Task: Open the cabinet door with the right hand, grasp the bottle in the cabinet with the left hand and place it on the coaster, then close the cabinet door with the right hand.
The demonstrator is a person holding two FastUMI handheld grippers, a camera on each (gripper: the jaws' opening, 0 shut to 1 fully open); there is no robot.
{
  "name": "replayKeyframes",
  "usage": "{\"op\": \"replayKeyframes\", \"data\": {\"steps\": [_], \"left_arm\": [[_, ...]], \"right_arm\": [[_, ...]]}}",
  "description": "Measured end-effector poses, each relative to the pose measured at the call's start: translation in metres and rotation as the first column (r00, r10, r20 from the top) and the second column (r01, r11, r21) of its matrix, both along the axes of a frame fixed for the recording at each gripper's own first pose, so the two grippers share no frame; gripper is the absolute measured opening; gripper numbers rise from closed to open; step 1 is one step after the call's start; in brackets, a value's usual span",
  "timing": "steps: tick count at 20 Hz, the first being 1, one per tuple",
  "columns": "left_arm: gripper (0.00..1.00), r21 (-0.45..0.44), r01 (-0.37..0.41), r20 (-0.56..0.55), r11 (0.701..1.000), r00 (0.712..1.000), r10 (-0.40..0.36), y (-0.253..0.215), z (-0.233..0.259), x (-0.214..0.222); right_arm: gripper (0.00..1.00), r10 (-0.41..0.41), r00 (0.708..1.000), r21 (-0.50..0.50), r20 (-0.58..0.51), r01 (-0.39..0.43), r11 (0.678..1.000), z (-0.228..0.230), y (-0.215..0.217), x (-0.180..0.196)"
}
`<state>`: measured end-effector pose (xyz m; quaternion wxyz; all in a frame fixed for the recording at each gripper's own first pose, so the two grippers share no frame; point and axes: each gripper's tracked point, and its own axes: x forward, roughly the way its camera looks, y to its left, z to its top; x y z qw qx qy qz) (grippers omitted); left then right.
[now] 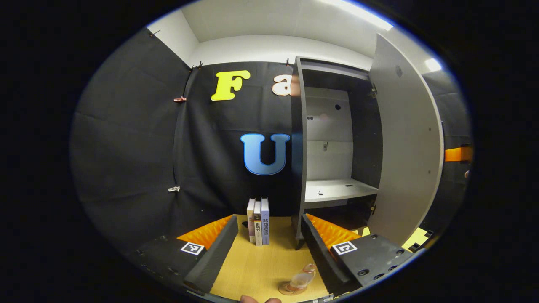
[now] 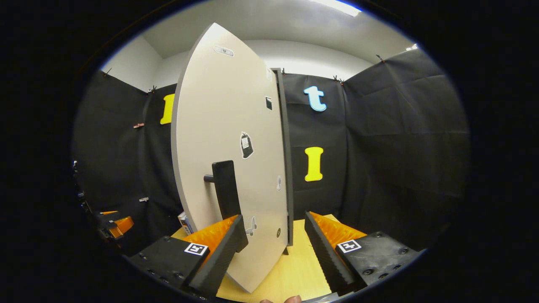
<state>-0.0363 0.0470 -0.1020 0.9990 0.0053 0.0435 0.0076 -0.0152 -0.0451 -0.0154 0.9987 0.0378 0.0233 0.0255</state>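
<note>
bottle is already lying tipped on the coaster between the spread left gripper, so the door should be pushed shut by the open right gripper, clear of the handle.

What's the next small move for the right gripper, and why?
Probably push the cabinet door shut with the right gripper. The bottle already sits on the coaster, the shelf looks bare, the left gripper is open, and the door, still wide open, stands between the right gripper's open fingers.
</note>
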Motion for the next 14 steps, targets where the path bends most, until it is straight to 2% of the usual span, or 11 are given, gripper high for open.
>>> {"op": "replayKeyframes", "data": {"steps": [2,4,9,11,14], "left_arm": [[0.92,0.018,-0.007,0.001,1.0,1.0,0.007,0.0,0.001,-0.001],[0.94,0.026,-0.007,-0.003,1.0,1.0,0.007,-0.003,0.001,-0.001],[0.94,0.032,-0.017,-0.008,0.999,1.0,0.017,-0.002,0.003,0.002],[0.94,0.033,-0.021,-0.006,0.999,1.0,0.021,-0.003,0.005,0.003],[0.94,0.041,-0.02,-0.005,0.999,1.0,0.02,-0.006,0.006,0.004]], "right_arm": [[0.96,0.043,0.999,0.021,-0.004,-0.042,0.999,-0.002,0.021,0.009],[0.95,0.081,0.997,0.043,0.003,-0.081,0.996,-0.001,0.041,0.017],[0.98,0.138,0.99,0.085,0.03,-0.14,0.987,0.007,0.078,0.047],[1.0,0.147,0.989,0.083,0.023,-0.149,0.985,0.005,0.082,0.052],[0.98,0.124,0.992,0.054,0.021,-0.125,0.991,0.003,0.071,0.052]]}}
